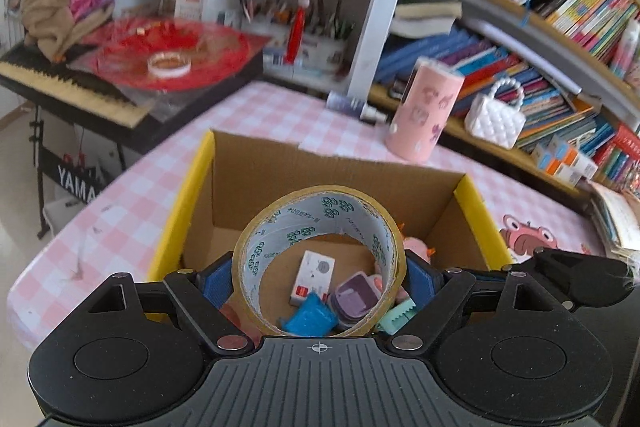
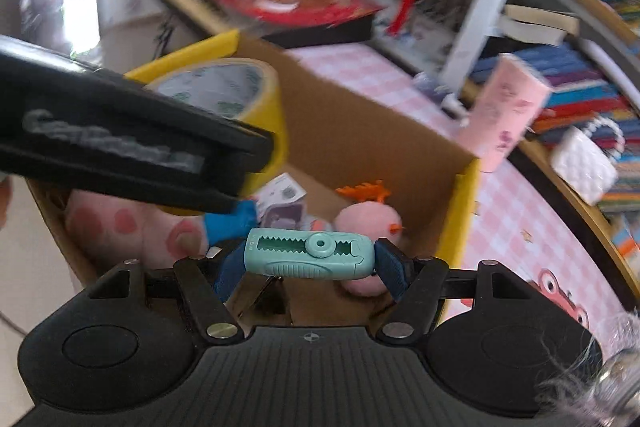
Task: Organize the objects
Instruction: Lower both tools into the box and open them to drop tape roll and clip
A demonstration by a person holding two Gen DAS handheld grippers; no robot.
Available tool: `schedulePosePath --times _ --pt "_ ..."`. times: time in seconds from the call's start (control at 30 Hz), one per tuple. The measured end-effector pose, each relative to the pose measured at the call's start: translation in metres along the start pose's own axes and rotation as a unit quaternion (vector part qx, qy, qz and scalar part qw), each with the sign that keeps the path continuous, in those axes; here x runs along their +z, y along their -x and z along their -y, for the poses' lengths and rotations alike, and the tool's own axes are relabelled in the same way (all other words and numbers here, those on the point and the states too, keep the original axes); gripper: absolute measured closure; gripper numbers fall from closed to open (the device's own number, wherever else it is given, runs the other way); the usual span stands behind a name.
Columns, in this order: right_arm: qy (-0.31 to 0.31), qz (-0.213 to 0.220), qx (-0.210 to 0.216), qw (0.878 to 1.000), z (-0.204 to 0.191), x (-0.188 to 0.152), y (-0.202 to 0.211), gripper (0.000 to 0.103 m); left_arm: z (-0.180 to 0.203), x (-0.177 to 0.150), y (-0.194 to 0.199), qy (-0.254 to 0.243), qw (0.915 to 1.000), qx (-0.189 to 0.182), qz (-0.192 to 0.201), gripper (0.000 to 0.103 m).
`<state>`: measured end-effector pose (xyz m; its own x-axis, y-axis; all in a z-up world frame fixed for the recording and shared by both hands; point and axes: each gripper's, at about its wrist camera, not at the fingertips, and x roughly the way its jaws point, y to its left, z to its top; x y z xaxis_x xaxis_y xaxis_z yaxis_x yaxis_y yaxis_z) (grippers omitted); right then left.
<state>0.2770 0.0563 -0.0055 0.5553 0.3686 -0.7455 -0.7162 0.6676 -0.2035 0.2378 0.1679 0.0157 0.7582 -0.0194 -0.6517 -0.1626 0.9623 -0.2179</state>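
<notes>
I have both claws loaded and hanging over the open cardboard box (image 1: pixel 256 183) on the pink checked table (image 1: pixel 256 111). My left gripper (image 1: pixel 320 277) is clamped across a roll of tape (image 1: pixel 320 227), its blue pads (image 1: pixel 216 283) pressing the roll's outer wall from either side. The roll stands on edge with its hole facing me, so through it I see things on the box floor: a small white card box (image 1: pixel 314 277), a blue packet (image 1: pixel 310 319) and a purple item (image 1: pixel 352 301).

My right gripper (image 2: pixel 310 265) is clamped on a mint-green slide eraser (image 2: pixel 310 255), gripped end to end, so its long axis runs left to right between the pads. It hangs just right of the left claw; the left gripper's black body crosses the upper left of the right wrist view, with the tape beyond it.

What matters for the drop is that the box opening lies straight below both loads. Under the eraser sits a pink plush toy (image 2: pixel 368 223) with an orange tuft. I judge the eraser would land on or beside it, while the tape would fall nearer the box's middle. Neither claw is closer to the box in any way I can tell. The main risk I see is the roll rolling once freed.
</notes>
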Motion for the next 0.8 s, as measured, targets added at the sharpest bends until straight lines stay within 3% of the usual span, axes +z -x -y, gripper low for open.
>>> schedulePosePath --times 0.17,0.37,0.63,0.8 --pt "0.005 -0.035 0.024 0.999 0.005 0.005 -0.014 0.036 0.007 0.002 -0.019 -0.015 0.9992 0.005 -0.037 0.017" --pt "0.003 -0.020 0.014 1.000 0.003 0.001 -0.006 0.031 0.011 -0.003 -0.020 -0.017 0.9991 0.011 -0.038 0.016" --pt "-0.048 0.042 -0.023 0.998 0.010 -0.016 0.046 0.027 0.017 0.001 0.028 -0.025 0.9990 -0.027 0.027 0.011" --pt "-0.116 0.092 -0.053 0.988 0.006 -0.037 0.101 0.025 0.026 -0.006 0.079 -0.037 0.9944 -0.054 0.083 0.010"
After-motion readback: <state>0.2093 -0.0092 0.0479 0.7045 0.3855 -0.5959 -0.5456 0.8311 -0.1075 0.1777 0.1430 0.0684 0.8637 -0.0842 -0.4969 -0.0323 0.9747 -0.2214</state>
